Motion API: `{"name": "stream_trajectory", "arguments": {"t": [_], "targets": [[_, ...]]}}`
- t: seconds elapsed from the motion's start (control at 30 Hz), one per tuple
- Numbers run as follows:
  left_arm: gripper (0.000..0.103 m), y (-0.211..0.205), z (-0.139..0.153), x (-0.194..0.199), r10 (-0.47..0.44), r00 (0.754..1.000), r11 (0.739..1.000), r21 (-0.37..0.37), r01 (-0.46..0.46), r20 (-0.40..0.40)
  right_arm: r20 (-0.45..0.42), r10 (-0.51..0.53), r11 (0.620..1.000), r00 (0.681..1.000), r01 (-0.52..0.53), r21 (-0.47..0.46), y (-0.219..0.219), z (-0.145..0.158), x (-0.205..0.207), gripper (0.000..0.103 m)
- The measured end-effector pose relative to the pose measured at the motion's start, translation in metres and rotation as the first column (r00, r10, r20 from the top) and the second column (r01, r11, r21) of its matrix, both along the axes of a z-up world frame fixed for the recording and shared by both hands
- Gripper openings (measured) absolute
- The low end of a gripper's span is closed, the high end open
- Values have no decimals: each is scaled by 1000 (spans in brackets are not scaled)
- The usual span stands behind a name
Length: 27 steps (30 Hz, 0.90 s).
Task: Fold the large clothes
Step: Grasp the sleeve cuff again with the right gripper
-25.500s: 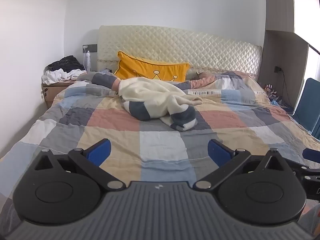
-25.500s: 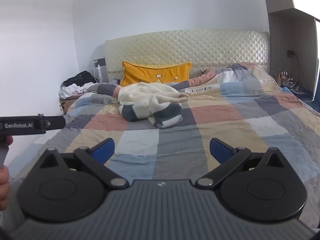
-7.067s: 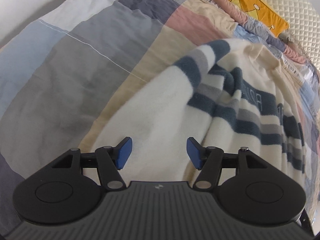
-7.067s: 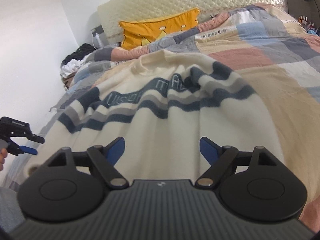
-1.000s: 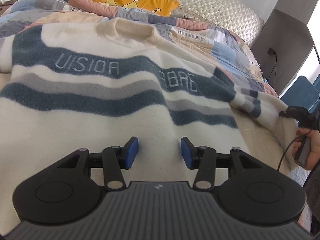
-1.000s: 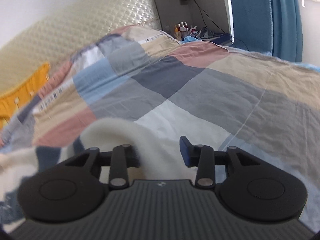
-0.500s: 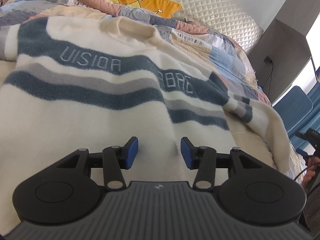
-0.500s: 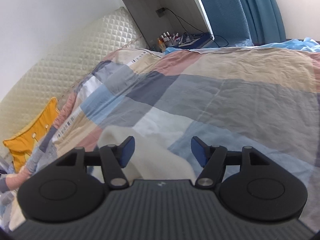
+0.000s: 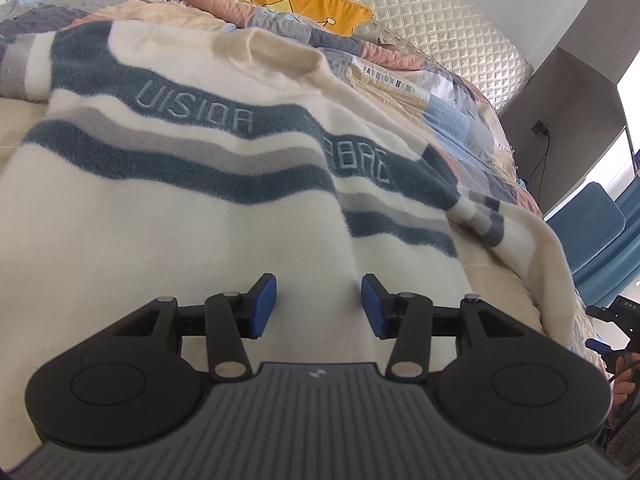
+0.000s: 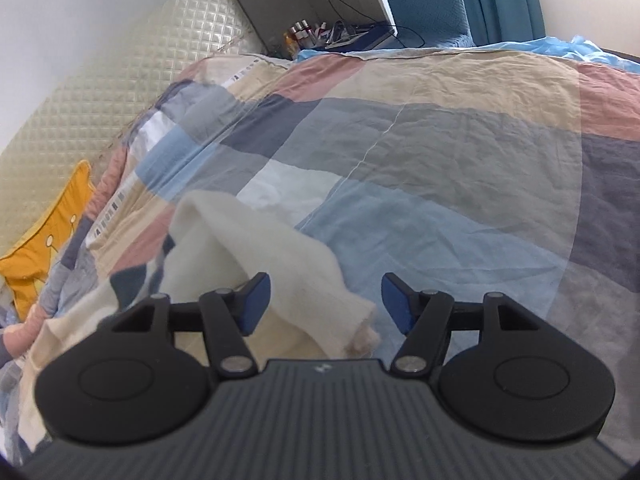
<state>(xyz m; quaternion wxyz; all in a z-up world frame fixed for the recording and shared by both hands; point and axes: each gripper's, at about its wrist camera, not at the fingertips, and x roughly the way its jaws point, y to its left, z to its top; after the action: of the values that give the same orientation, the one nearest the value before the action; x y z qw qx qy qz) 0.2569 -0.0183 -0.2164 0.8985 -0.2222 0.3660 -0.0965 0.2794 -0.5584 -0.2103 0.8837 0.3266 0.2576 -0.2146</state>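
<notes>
A cream sweater [image 9: 168,216] with blue-grey stripes is spread flat across the bed [image 10: 460,152], its collar turned toward the headboard [image 9: 432,28]. The left gripper [image 9: 319,306] is held over the hem, jaws parted and empty. The right gripper [image 10: 324,304] is held with jaws wide around the sleeve [image 10: 280,264], not pressed on it.

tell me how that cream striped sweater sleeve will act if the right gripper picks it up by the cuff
The sleeve lies rumpled in soft folds on the quilt, so it will probably droop limply rather than hold shape. The sweater looks thick and fuzzy, so the pads of the right gripper should bite well, with little slipping. Spread wide over the bed, the body will likely drag behind.
</notes>
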Motion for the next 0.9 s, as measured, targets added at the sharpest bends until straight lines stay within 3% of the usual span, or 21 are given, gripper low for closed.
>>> {"name": "stream_trajectory", "arguments": {"t": [0.2,0.47,0.6,0.67,0.73,0.9], "targets": [[53,7,-4,-3,9,1000,999,-43,-10,-23,-64,3,1000,998,-3,1,6,-5,10,65],[57,0,-9,0,27,999,1000,6,-27,-33,-140,-28,994,990,42,98,12,-32,26,65],[58,0,-11,-1,29,999,1000,10,-29,-29,-190,-42,998,981,49,32,17,-40,41,65],[58,0,-11,-1,27,999,1000,14,-26,-28,-204,-47,999,978,45,-14,18,-41,46,57],[59,-2,-13,0,28,999,999,36,-27,-26,-210,-64,997,976,53,-59,15,-39,49,43],[60,-11,-14,0,20,1000,994,103,-19,-9,-131,-99,994,986,90,-69,-1,-25,47,24]]}}
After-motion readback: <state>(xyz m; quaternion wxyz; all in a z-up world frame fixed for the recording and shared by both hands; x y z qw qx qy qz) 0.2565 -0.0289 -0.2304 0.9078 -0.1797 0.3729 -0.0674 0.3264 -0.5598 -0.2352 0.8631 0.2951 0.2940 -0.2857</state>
